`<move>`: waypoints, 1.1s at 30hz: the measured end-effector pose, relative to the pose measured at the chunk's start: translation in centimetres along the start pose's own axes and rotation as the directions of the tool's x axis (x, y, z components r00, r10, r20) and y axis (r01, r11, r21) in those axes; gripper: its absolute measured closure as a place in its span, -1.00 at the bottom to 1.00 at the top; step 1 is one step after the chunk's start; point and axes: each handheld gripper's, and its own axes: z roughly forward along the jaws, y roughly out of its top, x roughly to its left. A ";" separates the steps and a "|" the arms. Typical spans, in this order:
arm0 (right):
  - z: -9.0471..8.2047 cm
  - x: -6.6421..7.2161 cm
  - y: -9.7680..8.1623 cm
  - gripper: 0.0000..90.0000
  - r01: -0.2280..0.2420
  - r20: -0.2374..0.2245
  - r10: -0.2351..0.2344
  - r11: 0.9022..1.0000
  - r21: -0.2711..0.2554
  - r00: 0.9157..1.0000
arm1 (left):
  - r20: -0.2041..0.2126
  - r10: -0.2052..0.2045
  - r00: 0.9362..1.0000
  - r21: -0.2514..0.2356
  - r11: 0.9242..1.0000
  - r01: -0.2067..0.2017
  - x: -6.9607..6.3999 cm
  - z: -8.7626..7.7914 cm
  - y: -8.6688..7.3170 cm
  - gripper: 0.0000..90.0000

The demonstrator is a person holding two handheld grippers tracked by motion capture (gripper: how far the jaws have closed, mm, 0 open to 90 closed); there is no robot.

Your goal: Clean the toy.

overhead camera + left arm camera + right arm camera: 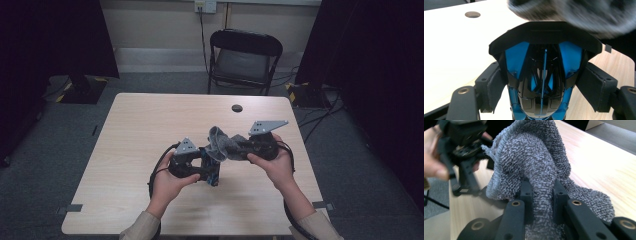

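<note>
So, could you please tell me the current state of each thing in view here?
Left gripper: shut on the glossy black-and-blue plastic object, above the table.
Right gripper: shut on the grey terry cloth, bunched and lifted.
Black folding chair: unfolded, unoccupied.

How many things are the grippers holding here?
2. A black-and-blue object sits between the left gripper's jaws above the table; a grey cloth is clamped in the right gripper beside it.
</note>
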 end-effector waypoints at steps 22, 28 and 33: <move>3.4 0.3 1.3 0.70 0.007 -0.029 -0.005 0.999 0.054 1.000 | 0.016 -0.002 1.000 0.013 1.000 0.002 -0.2 0.6 -0.5 -0.44; 2.9 0.4 1.2 0.69 0.019 -0.038 -0.017 0.998 0.054 0.999 | 0.004 -0.005 1.000 0.016 1.000 0.005 0.2 0.7 -0.5 -0.44; 2.4 0.8 0.9 0.69 0.035 -0.051 -0.032 0.998 0.049 0.998 | -0.007 -0.011 1.000 0.011 1.000 0.011 0.4 0.6 -0.5 -0.44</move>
